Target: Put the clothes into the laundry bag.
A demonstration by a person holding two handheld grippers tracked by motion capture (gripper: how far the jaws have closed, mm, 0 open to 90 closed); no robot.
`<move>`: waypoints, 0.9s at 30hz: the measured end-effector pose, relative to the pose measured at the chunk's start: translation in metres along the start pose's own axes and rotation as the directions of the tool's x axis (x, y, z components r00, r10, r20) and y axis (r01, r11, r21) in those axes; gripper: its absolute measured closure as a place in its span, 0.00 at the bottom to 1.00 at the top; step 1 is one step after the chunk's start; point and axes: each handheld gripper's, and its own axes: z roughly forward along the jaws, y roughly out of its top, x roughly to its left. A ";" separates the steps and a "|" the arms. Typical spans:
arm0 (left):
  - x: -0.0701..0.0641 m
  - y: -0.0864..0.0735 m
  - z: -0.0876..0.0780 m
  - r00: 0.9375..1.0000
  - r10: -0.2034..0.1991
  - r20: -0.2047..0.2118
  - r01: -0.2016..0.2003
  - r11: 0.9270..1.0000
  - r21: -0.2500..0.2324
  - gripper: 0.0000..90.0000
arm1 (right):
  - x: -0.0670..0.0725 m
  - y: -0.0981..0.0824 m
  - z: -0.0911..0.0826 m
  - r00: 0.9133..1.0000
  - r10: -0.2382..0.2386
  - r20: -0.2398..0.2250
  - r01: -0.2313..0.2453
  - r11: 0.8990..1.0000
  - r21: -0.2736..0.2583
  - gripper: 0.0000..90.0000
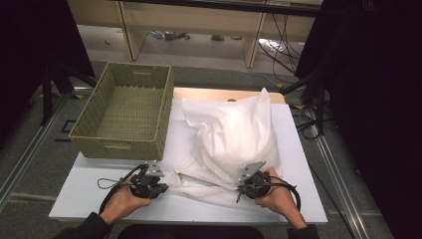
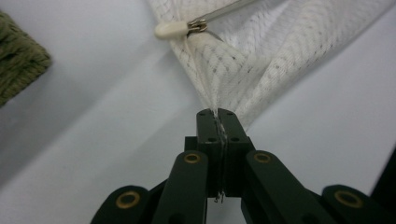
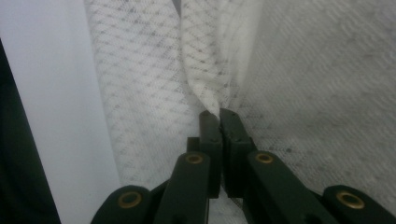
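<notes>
A white mesh bag lies on the white table, stuffed with a bulky white pillow-like bundle. At the bag's near left corner my left gripper is shut on a pinched fold of the mesh. Just beyond that fold sits a zipper pull with a white tab. My right gripper is at the near right side of the bag. In the right gripper view its jaws are shut on a gathered ridge of the mesh.
A green woven basket stands with nothing in it at the table's back left, and its corner shows in the left gripper view. Black stands and cables flank the table on both sides. Wooden furniture legs stand beyond the far edge.
</notes>
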 end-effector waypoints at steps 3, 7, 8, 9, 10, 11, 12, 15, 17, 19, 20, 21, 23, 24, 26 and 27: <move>-0.005 0.002 0.001 1.000 -0.002 0.028 0.002 1.000 0.004 0.98 | -0.001 0.000 -0.003 1.000 0.005 0.017 -0.005 1.000 -0.017 1.00; -0.012 0.003 0.007 0.998 0.031 0.054 -0.032 0.999 0.017 0.97 | -0.007 -0.005 -0.006 0.999 0.028 0.044 -0.026 0.999 -0.034 1.00; -0.012 0.003 0.009 0.998 0.025 0.060 -0.026 1.000 0.017 0.97 | -0.008 -0.006 -0.004 0.998 0.037 0.041 -0.036 0.999 -0.028 1.00; -0.013 0.003 0.008 0.998 0.026 0.057 -0.027 0.999 0.019 0.97 | -0.008 -0.006 -0.002 0.999 0.030 0.034 -0.029 0.999 -0.022 1.00; -0.012 0.003 0.008 0.998 0.036 0.059 -0.037 0.999 0.017 0.97 | -0.007 -0.006 -0.001 0.999 0.036 0.028 -0.035 0.999 -0.022 0.99; -0.010 0.003 0.006 0.996 0.055 0.066 -0.057 0.998 0.034 0.96 | -0.008 -0.005 -0.002 0.999 0.034 0.031 -0.033 0.999 -0.025 0.98; -0.011 0.003 0.006 0.997 0.053 0.061 -0.054 0.998 0.028 0.96 | -0.009 -0.005 -0.002 0.999 0.043 0.033 -0.041 0.998 -0.050 0.93; -0.012 0.003 0.006 0.997 0.067 0.048 -0.068 0.997 0.027 0.96 | -0.010 -0.007 -0.011 0.995 0.093 0.032 -0.090 0.992 -0.083 0.83; -0.012 0.002 0.008 0.998 0.040 0.045 -0.040 0.999 0.015 0.94 | -0.010 -0.009 -0.020 0.993 0.107 0.051 -0.100 0.988 -0.120 0.77; -0.011 0.001 0.007 0.999 0.034 0.041 -0.034 0.999 0.011 0.92 | -0.011 -0.011 -0.032 0.989 0.128 0.073 -0.116 0.981 -0.153 0.72; -0.010 0.002 0.006 0.999 0.035 0.034 -0.036 0.999 0.016 0.90 | -0.013 -0.013 -0.037 0.987 0.130 0.093 -0.111 0.976 -0.186 0.70; -0.009 0.002 0.004 0.999 0.036 0.037 -0.036 0.999 -0.003 0.87 | -0.014 -0.014 -0.044 0.982 0.159 0.098 -0.135 0.968 -0.214 0.68; -0.007 0.002 0.000 0.999 0.016 0.038 -0.016 1.000 -0.018 0.83 | -0.016 -0.018 -0.056 0.977 0.180 0.114 -0.146 0.955 -0.257 0.66; -0.005 0.002 -0.003 0.999 0.014 0.049 -0.012 0.999 -0.032 0.81 | -0.017 -0.020 -0.061 0.976 0.186 0.112 -0.151 0.952 -0.266 0.65; -0.004 0.002 -0.006 0.999 -0.027 0.036 0.029 0.997 -0.065 0.77 | -0.020 -0.024 -0.068 0.971 0.200 0.131 -0.160 0.951 -0.264 0.63; -0.003 0.002 -0.008 0.998 -0.046 0.039 0.050 0.995 -0.090 0.73 | -0.022 -0.027 -0.071 0.964 0.223 0.144 -0.179 0.948 -0.263 0.61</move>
